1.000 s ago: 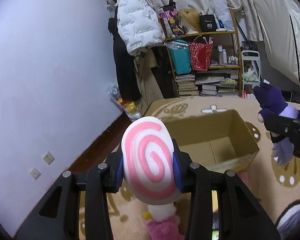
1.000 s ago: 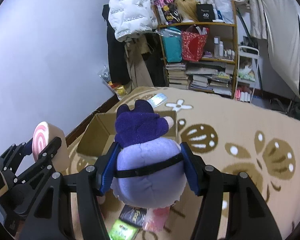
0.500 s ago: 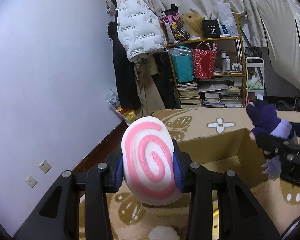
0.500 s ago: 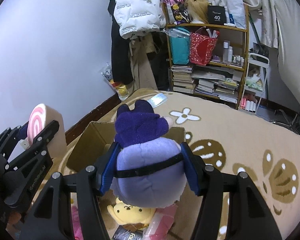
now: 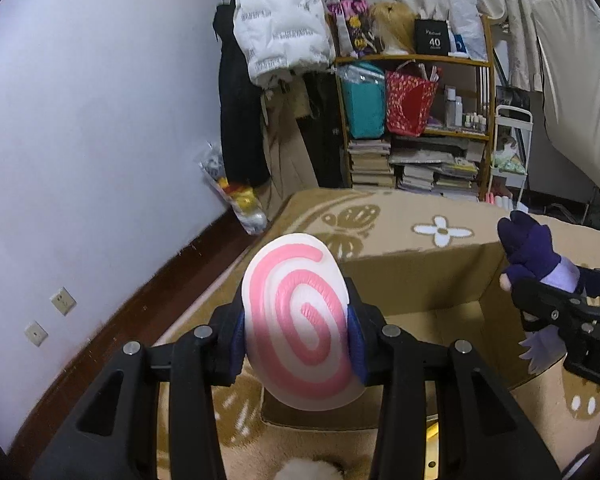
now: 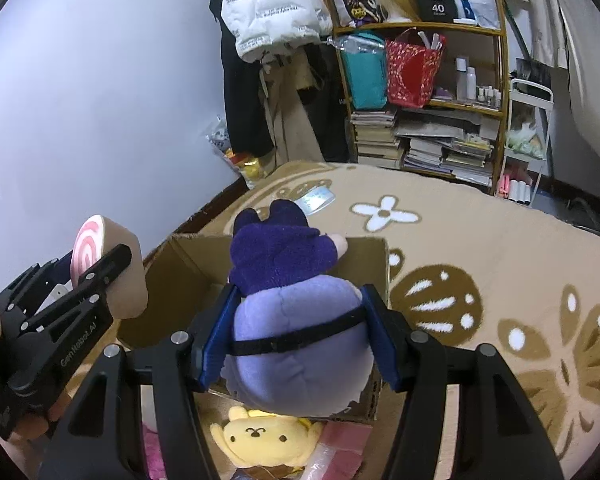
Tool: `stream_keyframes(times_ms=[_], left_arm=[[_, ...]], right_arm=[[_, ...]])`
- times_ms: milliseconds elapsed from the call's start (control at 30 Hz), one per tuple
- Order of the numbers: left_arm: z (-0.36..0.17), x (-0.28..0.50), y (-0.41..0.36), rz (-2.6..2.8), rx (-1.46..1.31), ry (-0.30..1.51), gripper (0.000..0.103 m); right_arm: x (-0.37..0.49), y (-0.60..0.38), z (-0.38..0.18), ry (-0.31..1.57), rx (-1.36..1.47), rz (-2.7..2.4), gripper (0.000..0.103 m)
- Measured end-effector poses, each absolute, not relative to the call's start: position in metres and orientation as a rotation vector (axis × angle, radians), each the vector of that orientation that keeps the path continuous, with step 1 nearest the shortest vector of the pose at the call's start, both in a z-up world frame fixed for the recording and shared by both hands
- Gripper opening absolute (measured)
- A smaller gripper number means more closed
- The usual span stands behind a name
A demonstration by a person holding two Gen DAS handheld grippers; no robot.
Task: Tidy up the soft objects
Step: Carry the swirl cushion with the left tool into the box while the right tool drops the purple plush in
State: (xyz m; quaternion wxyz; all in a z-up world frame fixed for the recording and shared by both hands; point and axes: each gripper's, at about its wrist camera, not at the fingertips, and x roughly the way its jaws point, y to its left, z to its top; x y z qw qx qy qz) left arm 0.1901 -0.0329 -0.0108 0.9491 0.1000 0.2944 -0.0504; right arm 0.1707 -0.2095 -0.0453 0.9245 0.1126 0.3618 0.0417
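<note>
Pink-and-white spiral cushion (image 5: pixel 300 322): clamped between the blue pads of the left hand-held gripper (image 5: pixel 298 330), jaws closed onto its sides, held in the air just short of the cardboard box (image 5: pixel 428 276), whose open mouth lies at 1 o'clock from it in the left wrist view.

Purple plush (image 6: pixel 296 308): pinched at its lilac body by the right hand-held gripper (image 6: pixel 298 340), jaws closed on it, dark purple top pointing toward 12 o'clock. It hangs over the near edge of the box, roughly above the opening; exact height above the rim cannot be told.

Box sits on the patterned tan carpet (image 6: pixel 480 248). The visible part of its interior looks bare; the near part is hidden by the plush.

Progress, judged: early. Both held items are not yet released into the box. Still loose on the floor at 6 o'clock of the right wrist view: a yellow plush (image 6: pixel 260 436), something pink (image 6: pixel 152 452) at 7 o'clock, and flat packets just beside them. A white fuzzy item (image 5: pixel 312 468) shows at the bottom edge of the left view.

Bookshelf (image 6: pixel 428 92) and white puffer jacket (image 6: pixel 272 4) at 12 o'clock, well apart from the work.
</note>
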Motion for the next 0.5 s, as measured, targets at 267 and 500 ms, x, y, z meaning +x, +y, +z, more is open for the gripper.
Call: stream_keyframes(times_ms=[267,500], left_arm=[[-0.032,0.202,-0.033,-0.13,0.205,0.656,0.04],[-0.043,0.207,-0.039,-0.143,0.216,0.694,0.041]], right_arm=[[0.177,-0.198,-0.063,0.791,0.184,0.107,0.065],[0.179,-0.195,-0.068,0.801,0.177,0.104,0.066]])
